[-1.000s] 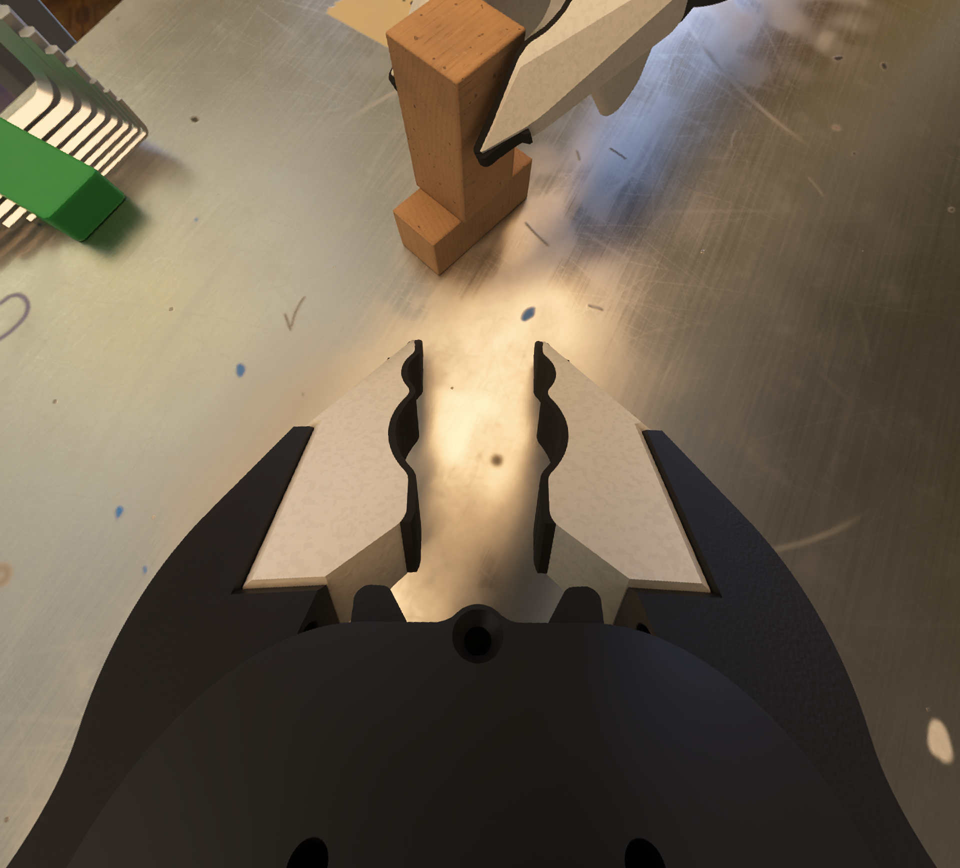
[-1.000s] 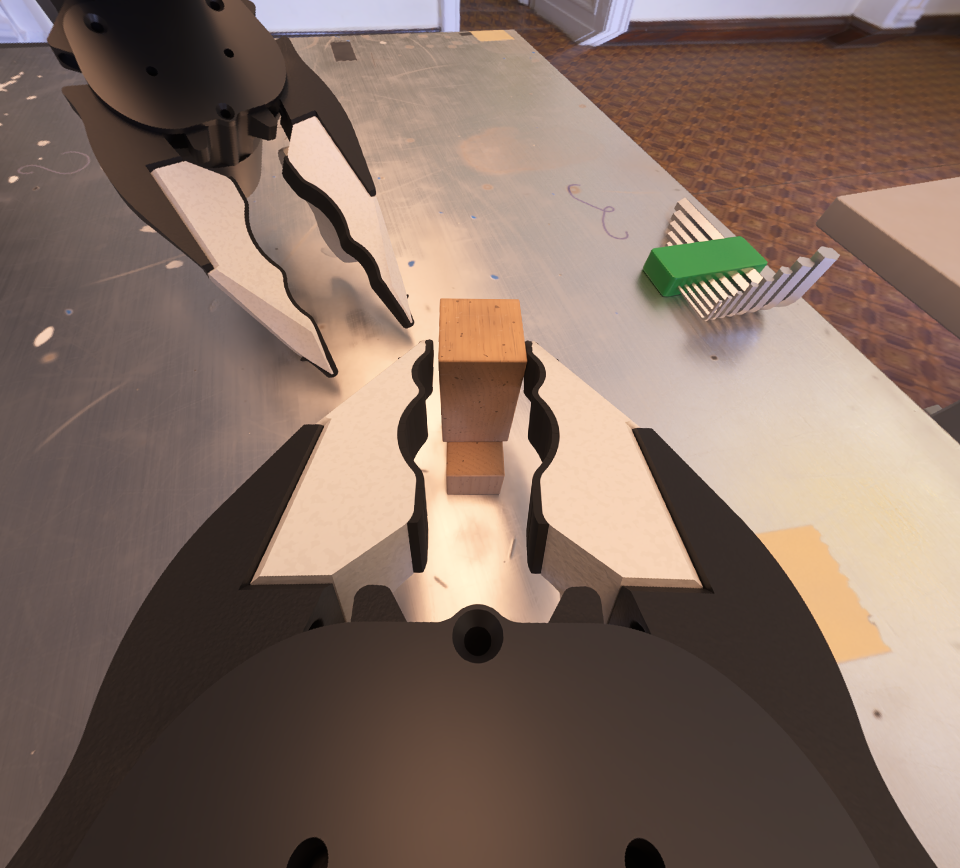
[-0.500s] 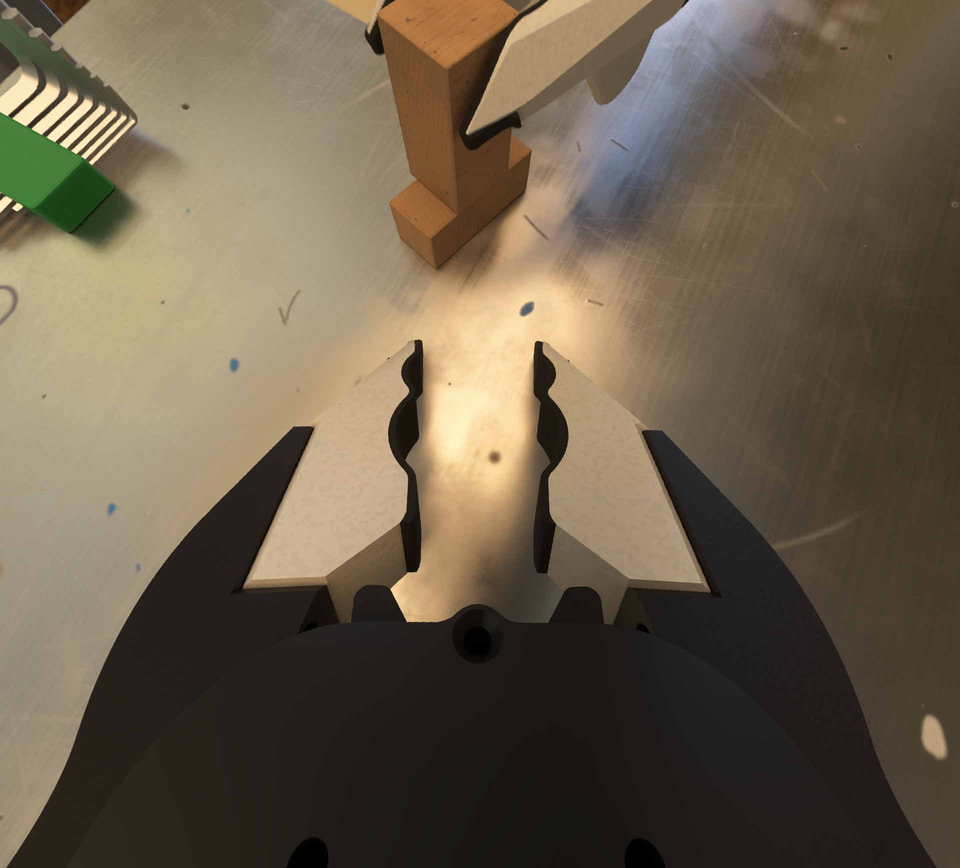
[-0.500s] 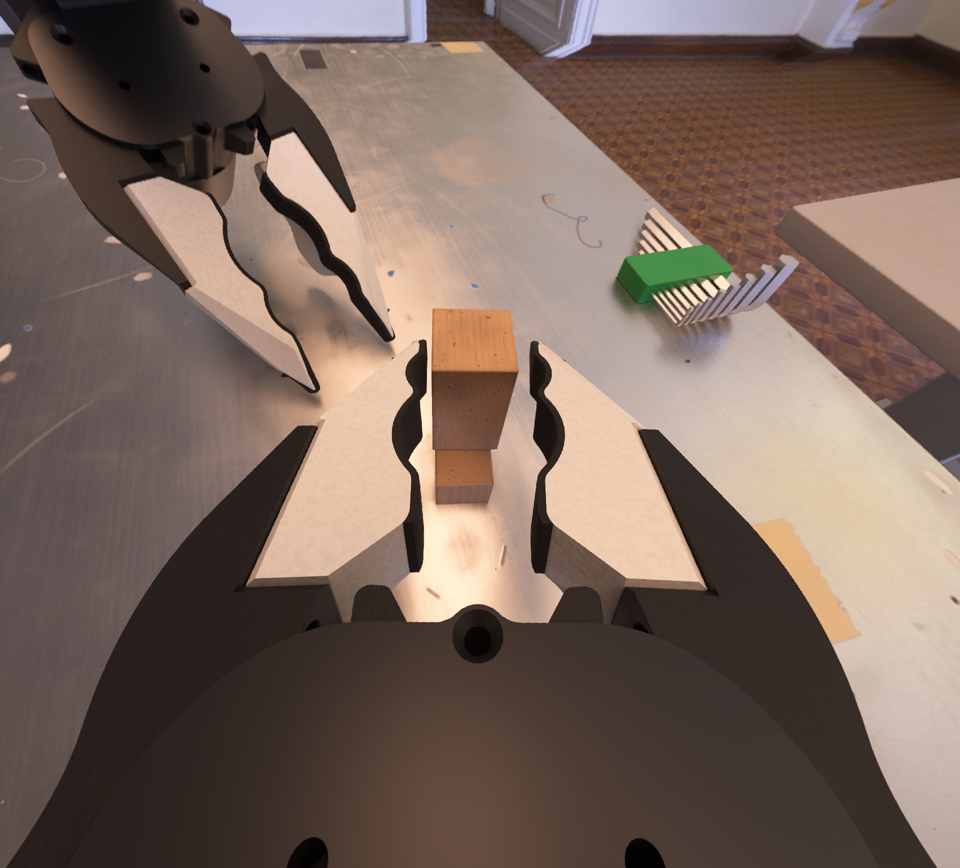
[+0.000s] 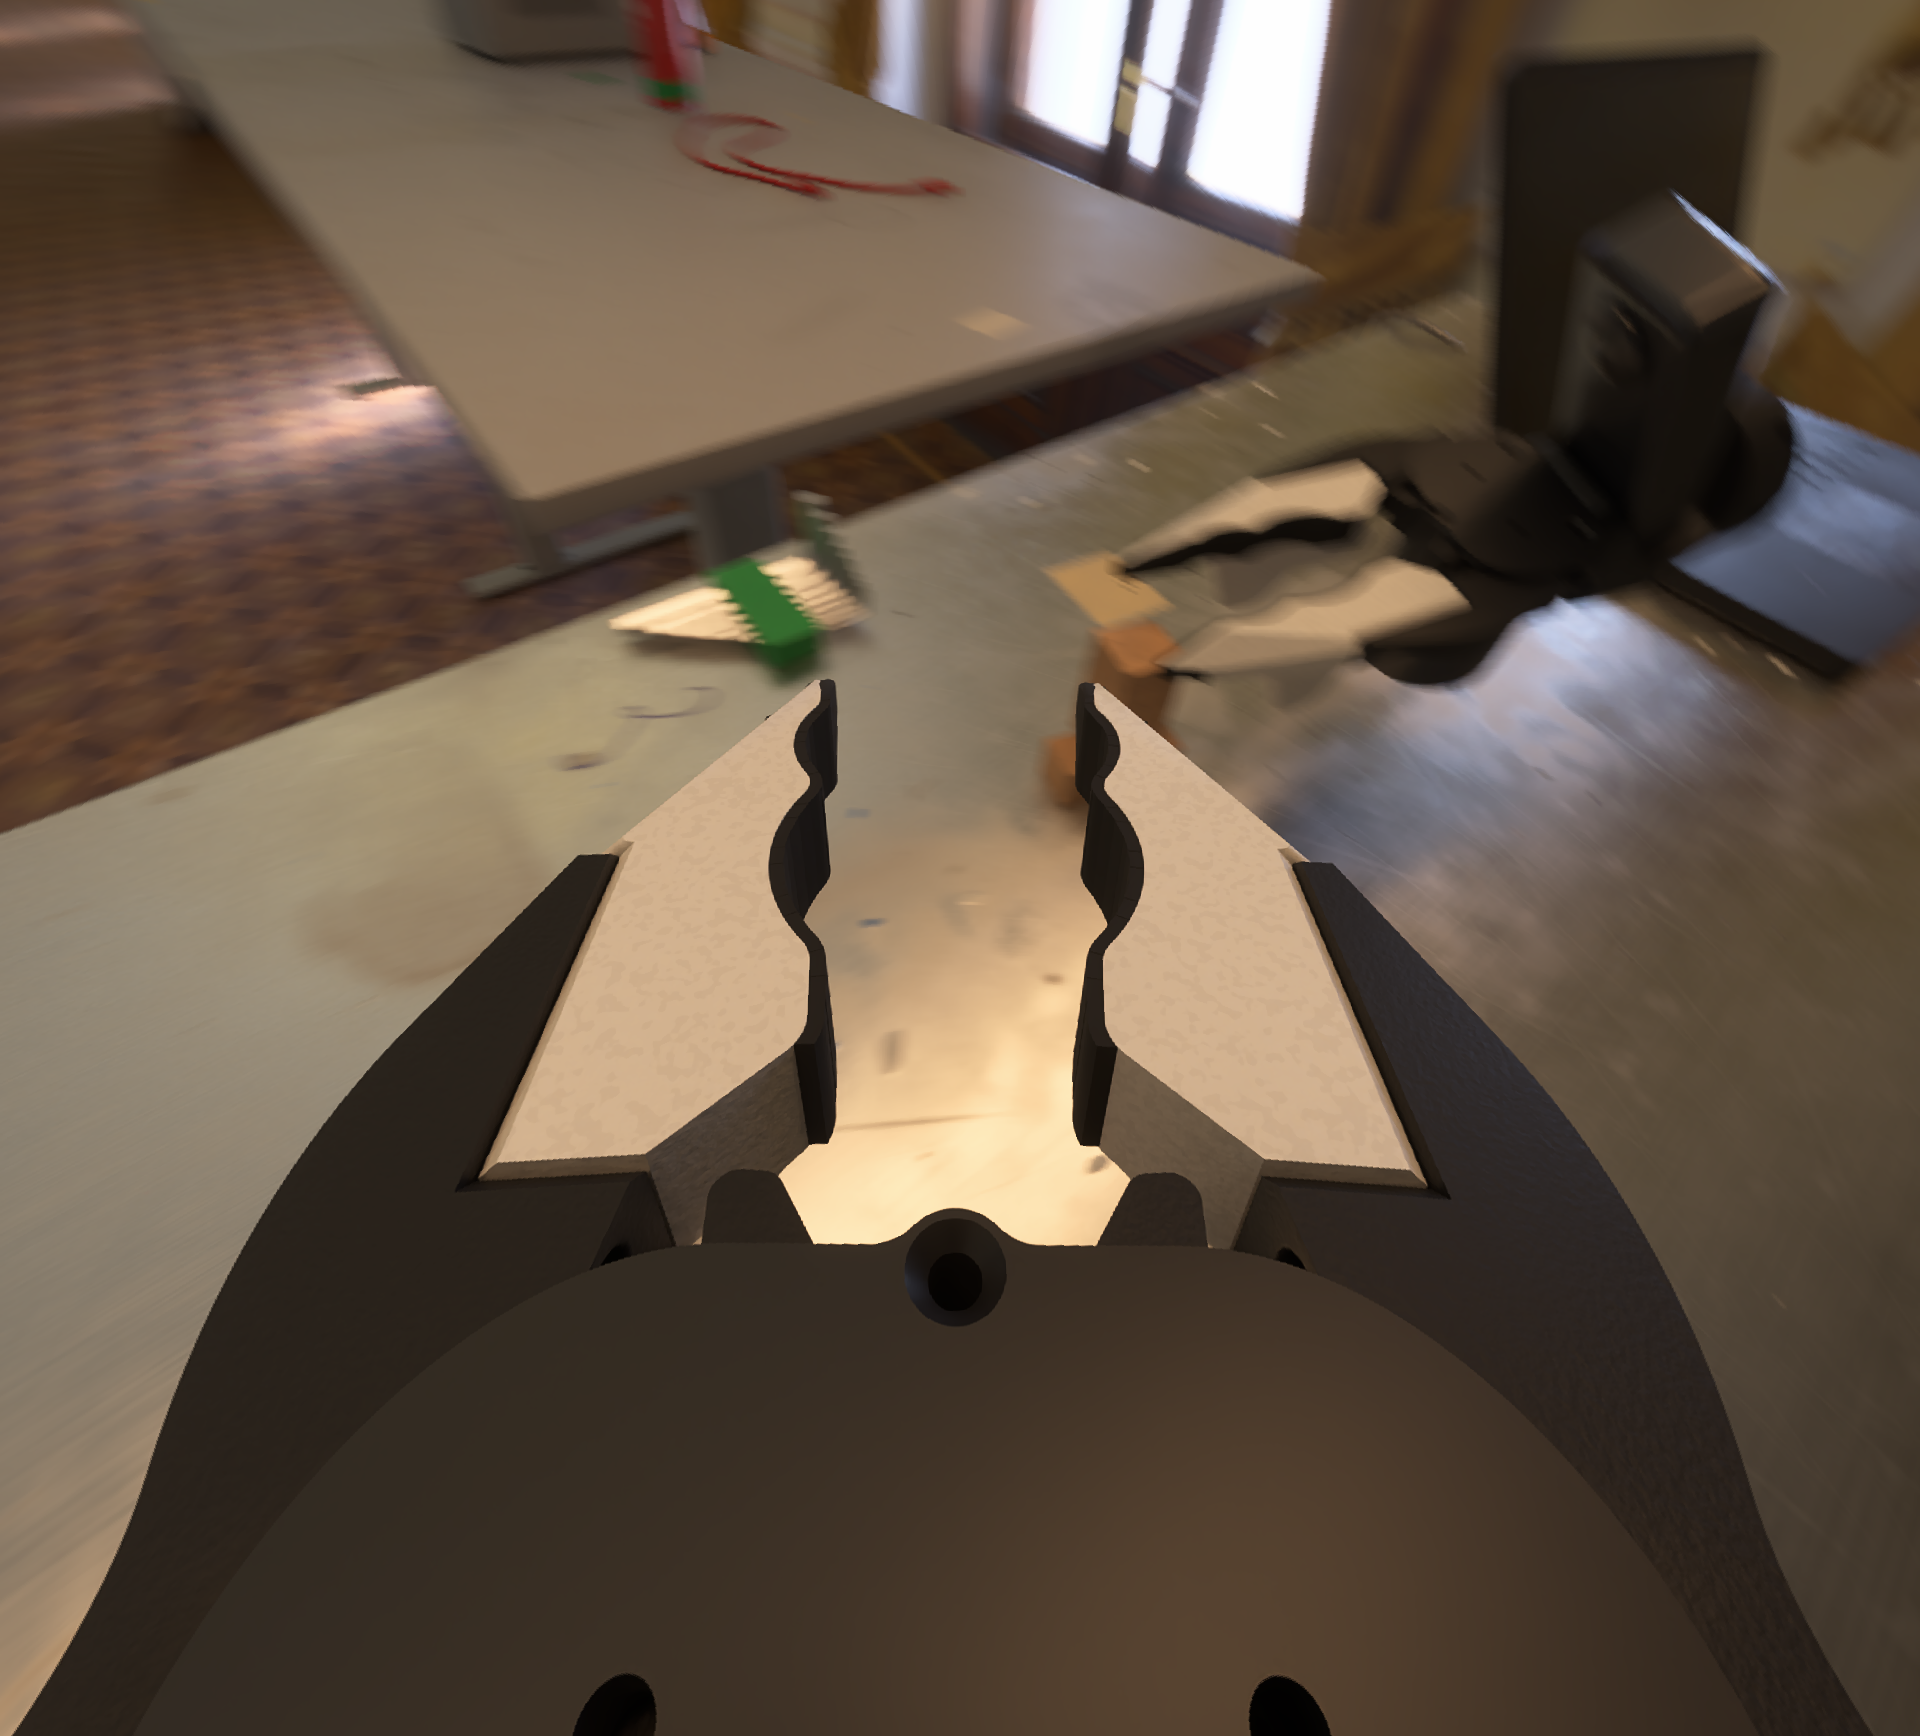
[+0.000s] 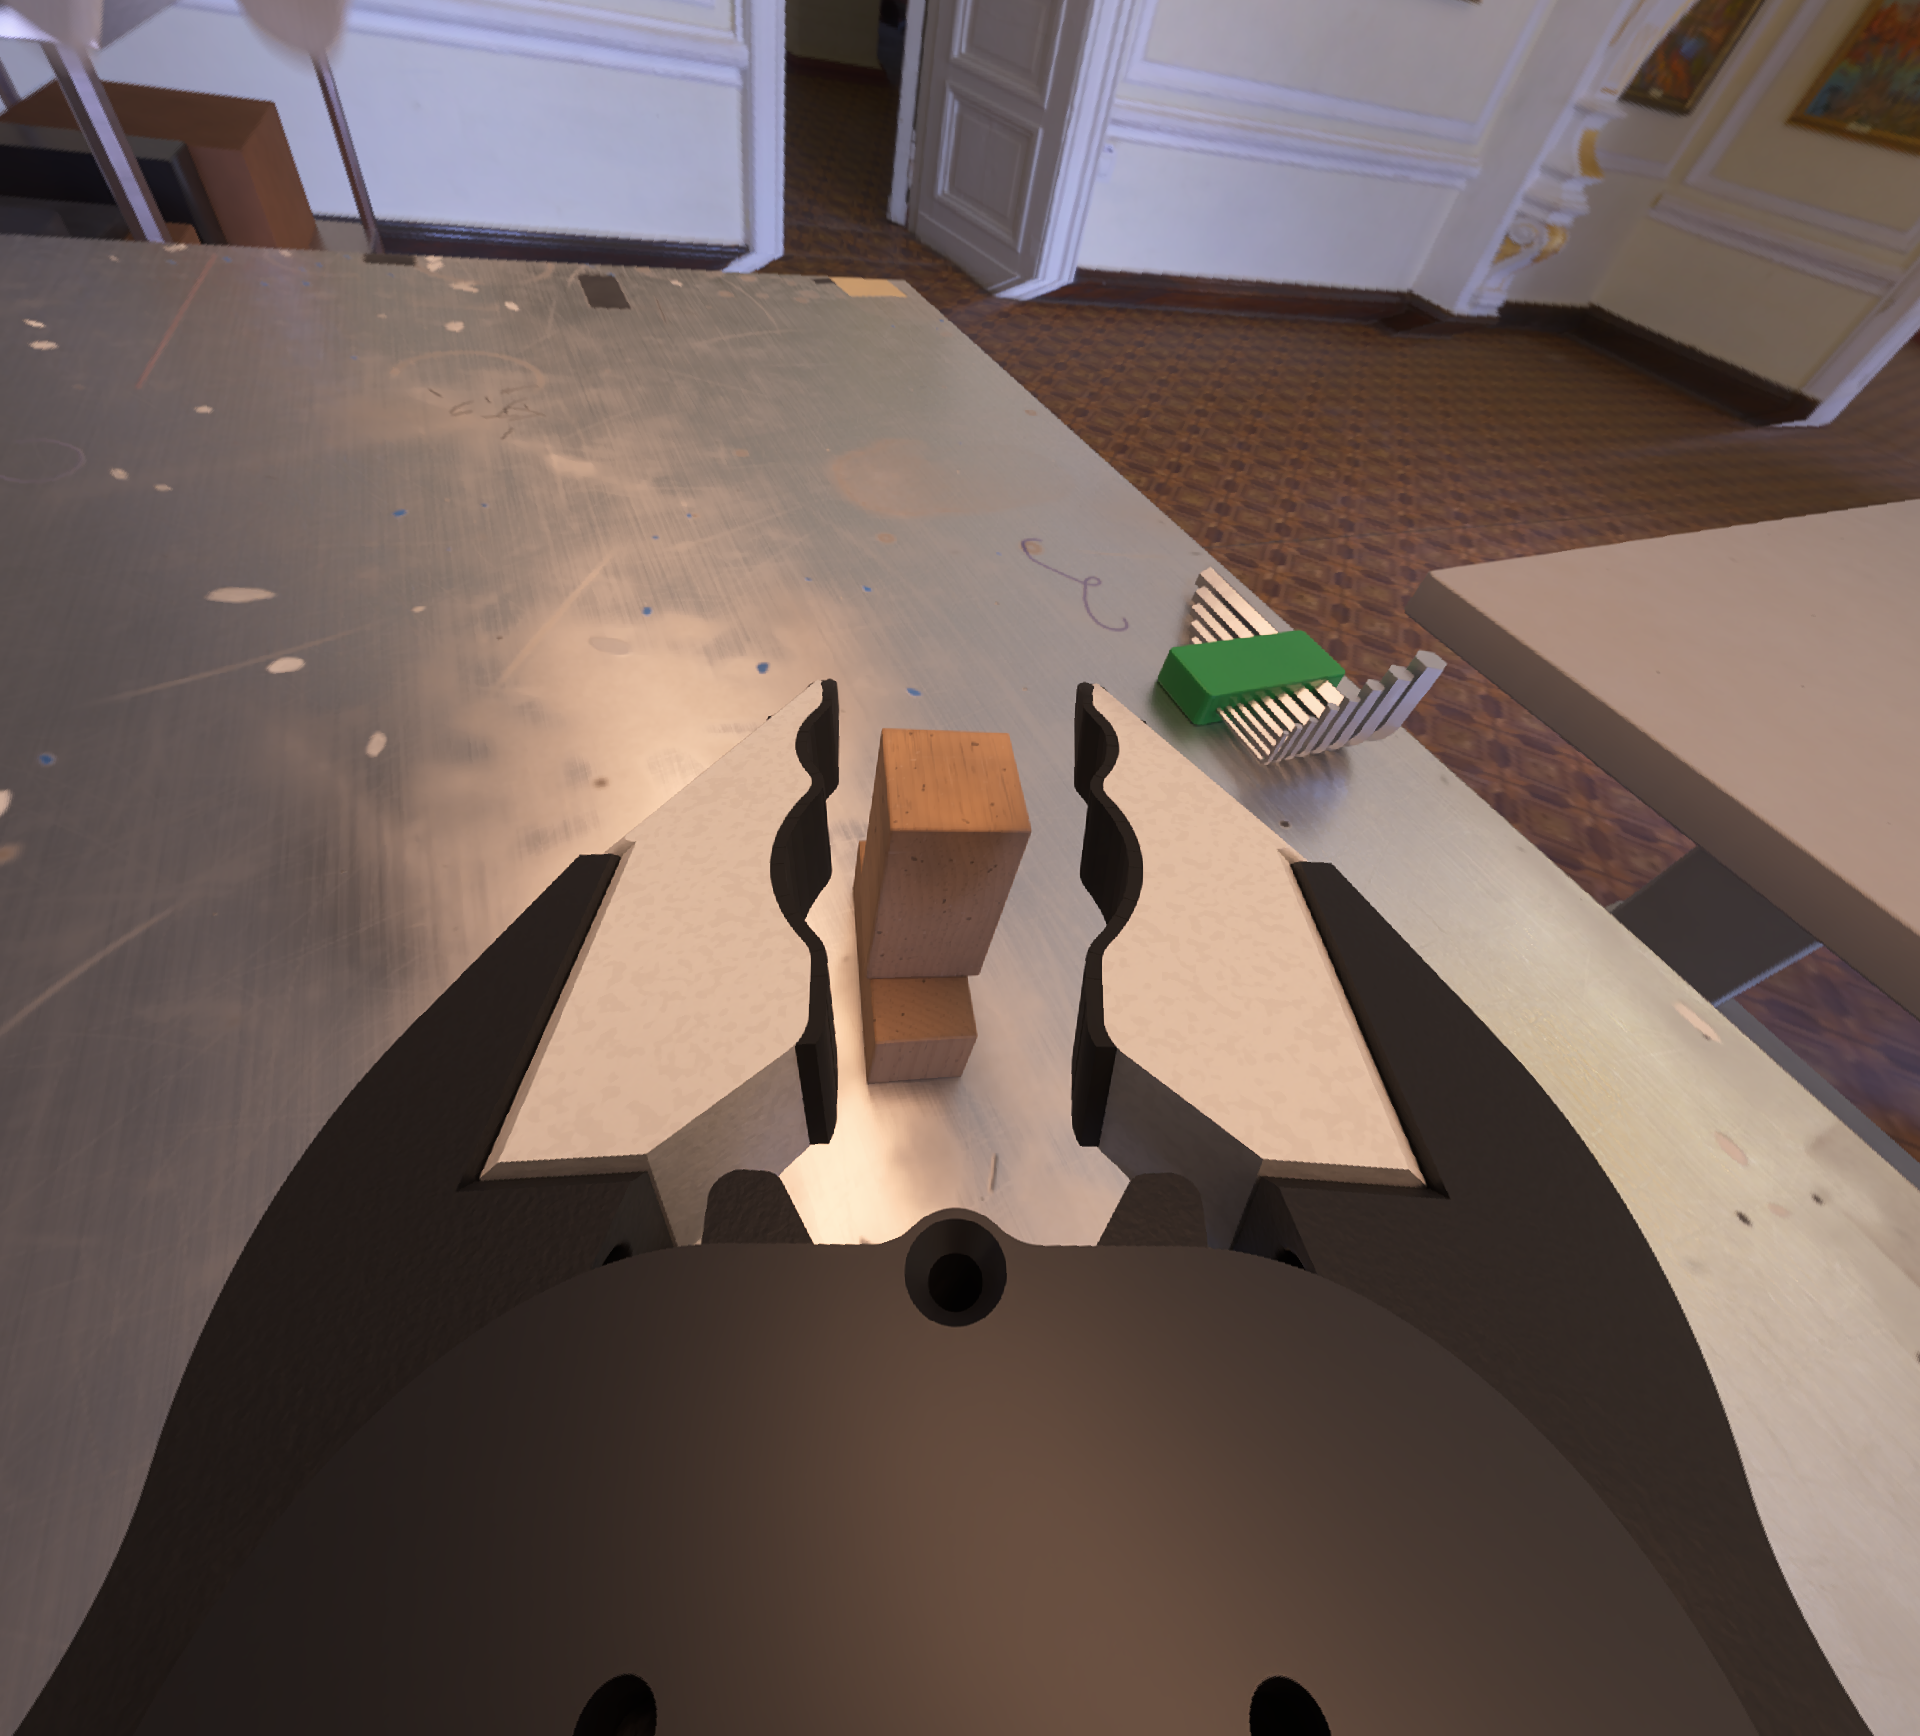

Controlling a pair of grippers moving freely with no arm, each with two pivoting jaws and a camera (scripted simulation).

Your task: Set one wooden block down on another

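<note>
Scratched, paint-flecked metal table (image 6: 436,543) in a panelled room: white double door at top centre of the right wrist view, framed paintings upper right, patterned parquet beyond the table edge.

Right gripper (image 6: 954,699): jaws spread wide, holding nothing. Both fingers stand clear of the wood, with table visible on either side. Between them, centre frame, the tall wooden block (image 6: 940,845) stands upright on the small wooden block (image 6: 920,1026), which sits on the table. The tall block is offset on its base, overhanging toward the far side; it looks slightly tilted, though this cannot be settled from this angle.

Right of the fingertips, near the table edge: a green block (image 6: 1242,673) lying on a white comb-like rack (image 6: 1320,699). A second pale table fills the right edge.

Left gripper (image 5: 954,699): jaws also apart, empty. Its view is motion-blurred. Just right of its right fingertip, the stacked blocks show partly, with the right gripper reaching in from the right around them. Rack and green block lie at upper centre-left. In the right wrist view the left gripper appears only as a blur at upper left.
</note>
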